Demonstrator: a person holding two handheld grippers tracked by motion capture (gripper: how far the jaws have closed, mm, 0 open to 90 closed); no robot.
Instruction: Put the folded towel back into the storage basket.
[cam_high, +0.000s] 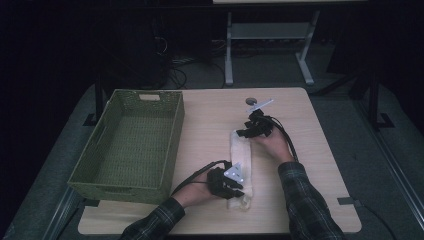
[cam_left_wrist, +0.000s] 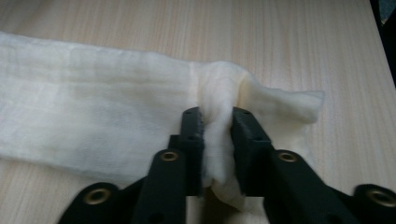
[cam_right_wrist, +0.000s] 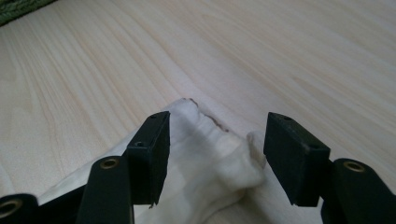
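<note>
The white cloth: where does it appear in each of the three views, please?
High view: white cloth lies lengthwise at table centre, between both grippers.
Left gripper view: left and centre, bunched fold pinched between the jaws.
Right gripper view: bottom centre, between open jaws.
Shared landmark: the light wooden table.

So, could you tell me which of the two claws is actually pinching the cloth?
The left claw: its jaws clamp a fold of the white cloth. The right claw is open.

Cream cloth (cam_high: 241, 165) folded long on table (near end pinched).
</note>
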